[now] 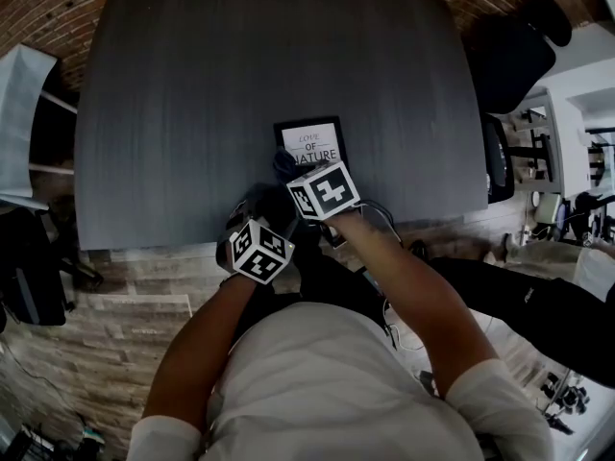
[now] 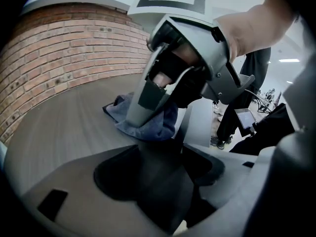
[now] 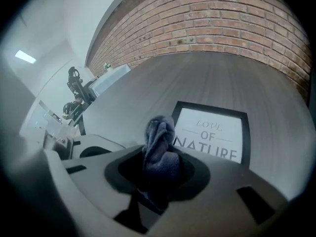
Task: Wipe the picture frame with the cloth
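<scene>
Right gripper (image 3: 157, 179) clamps the cloth (image 3: 159, 142) at the frame's (image 1: 309, 142) near-left corner. Wiping seems just begun, so next press down and sweep right. Left gripper (image 2: 163, 181): jaws together, empty.

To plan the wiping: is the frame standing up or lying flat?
Lying flat: the frame rests face up on the table, its print readable from above.
</scene>
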